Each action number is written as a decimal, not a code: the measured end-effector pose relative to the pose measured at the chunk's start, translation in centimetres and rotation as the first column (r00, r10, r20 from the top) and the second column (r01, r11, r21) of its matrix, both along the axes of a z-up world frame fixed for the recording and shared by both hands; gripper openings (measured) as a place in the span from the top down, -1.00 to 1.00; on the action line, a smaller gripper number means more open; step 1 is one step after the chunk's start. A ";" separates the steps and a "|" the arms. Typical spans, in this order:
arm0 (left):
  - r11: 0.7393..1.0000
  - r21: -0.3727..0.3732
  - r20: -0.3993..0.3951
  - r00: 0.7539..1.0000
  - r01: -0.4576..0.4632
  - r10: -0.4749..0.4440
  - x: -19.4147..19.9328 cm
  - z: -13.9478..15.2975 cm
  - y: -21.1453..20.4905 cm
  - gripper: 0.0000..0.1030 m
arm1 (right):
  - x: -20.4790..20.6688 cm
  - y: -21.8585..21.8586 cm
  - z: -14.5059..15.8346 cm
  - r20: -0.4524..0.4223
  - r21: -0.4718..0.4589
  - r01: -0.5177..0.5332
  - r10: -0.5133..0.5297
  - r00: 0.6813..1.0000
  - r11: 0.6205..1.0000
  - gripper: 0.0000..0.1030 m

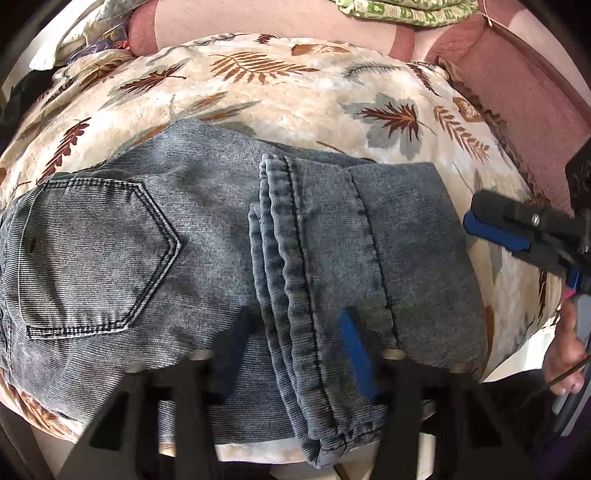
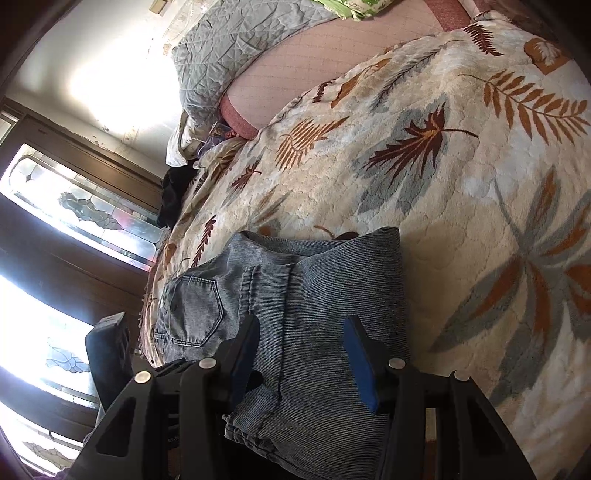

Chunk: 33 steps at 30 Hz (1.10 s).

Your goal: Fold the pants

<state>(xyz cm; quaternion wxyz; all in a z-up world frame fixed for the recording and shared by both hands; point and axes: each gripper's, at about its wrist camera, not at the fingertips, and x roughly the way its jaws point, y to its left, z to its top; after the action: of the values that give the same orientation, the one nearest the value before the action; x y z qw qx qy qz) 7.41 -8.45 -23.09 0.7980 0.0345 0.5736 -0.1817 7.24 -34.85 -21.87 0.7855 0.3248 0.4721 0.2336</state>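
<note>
Grey-blue denim pants [image 1: 207,258] lie folded on a leaf-patterned blanket [image 1: 295,99], back pocket [image 1: 92,254] up at the left, the leg hems [image 1: 291,277] laid across the middle. My left gripper [image 1: 291,350] is open just above the near edge of the pants, holding nothing. My right gripper [image 1: 495,232] shows at the right edge of the left wrist view, beside the pants' right fold. In the right wrist view the right gripper [image 2: 303,354] is open over the folded pants [image 2: 314,317], holding nothing.
The blanket [image 2: 443,155] covers a bed with a pink mattress [image 2: 314,66] and a grey quilt [image 2: 236,48] at the head. A green patterned cloth [image 1: 406,11] lies at the far side. Dark wooden doors with glass panes [image 2: 74,210] stand to the left.
</note>
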 end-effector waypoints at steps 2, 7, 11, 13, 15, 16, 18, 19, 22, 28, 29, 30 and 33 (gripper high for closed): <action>1.000 0.009 0.014 1.000 0.009 -0.009 0.0 0.0 -0.1 0.37 | 0.0 0.0 0.0 0.000 -0.002 0.002 -0.002 1.000 1.000 0.01; 0.999 0.026 0.031 0.999 0.020 -0.021 0.2 0.0 -0.4 0.43 | 0.1 -0.2 -0.3 -0.008 0.001 0.007 -0.007 1.000 1.000 0.01; 0.999 0.034 0.014 1.000 0.015 -0.015 1.0 -0.2 -0.8 0.33 | 0.3 0.4 -0.6 -0.019 -0.015 -0.005 0.005 1.000 1.000 0.01; 1.000 0.029 -0.002 1.000 0.001 -0.001 1.6 -0.4 -0.8 0.30 | 0.4 0.8 -0.7 -0.023 -0.021 -0.013 0.013 1.000 1.000 0.01; 1.000 0.025 -0.006 1.000 -0.007 0.007 1.6 -0.3 -0.7 0.30 | 0.4 1.0 -0.9 -0.026 -0.025 -0.017 0.016 1.000 1.000 0.00; 1.000 0.029 -0.004 1.000 -0.004 0.004 1.6 -0.4 -0.7 0.30 | 0.5 1.0 -1.0 -0.030 -0.027 -0.018 0.017 0.999 0.999 0.01; 0.999 0.046 0.010 1.000 0.003 -0.004 1.4 -0.5 -0.9 0.32 | 0.6 1.2 -1.2 -0.041 -0.033 -0.021 0.019 0.999 0.999 0.01; 0.999 0.054 0.019 1.000 0.006 -0.007 1.2 -0.5 -1.1 0.34 | 0.7 1.2 -1.4 -0.053 -0.040 -0.019 0.016 0.998 0.999 0.01; 0.997 0.079 0.047 0.999 0.012 -0.016 1.2 -0.5 -1.4 0.50 | 1.0 1.1 -2.2 -0.091 -0.033 0.000 -0.003 0.996 0.999 0.01; 0.996 0.084 0.029 0.999 0.034 -0.037 3.1 -1.0 -1.7 0.54 | 1.4 -0.3 -3.5 -0.142 0.029 0.060 -0.056 0.988 0.998 0.01; 0.995 0.091 0.028 0.999 0.038 -0.040 3.2 -0.9 -1.8 0.54 | 1.5 -0.4 -3.7 -0.149 0.040 0.066 -0.059 0.987 0.997 0.01; 0.995 0.096 0.032 0.999 0.039 -0.042 3.1 -0.9 -1.8 0.54 | 1.5 -0.4 -3.8 -0.156 0.049 0.071 -0.063 0.986 0.996 0.01; 0.993 0.112 0.065 0.996 0.046 -0.054 2.0 -0.6 -1.7 0.54 | 1.6 -0.4 -3.7 -0.155 0.052 0.074 -0.065 0.986 0.996 0.01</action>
<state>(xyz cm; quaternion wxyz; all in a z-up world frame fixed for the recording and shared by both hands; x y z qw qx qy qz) 9.45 -10.11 -23.69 0.8091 0.0989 0.5542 -0.1685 8.81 -35.25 -25.59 0.7448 0.3806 0.5125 0.1941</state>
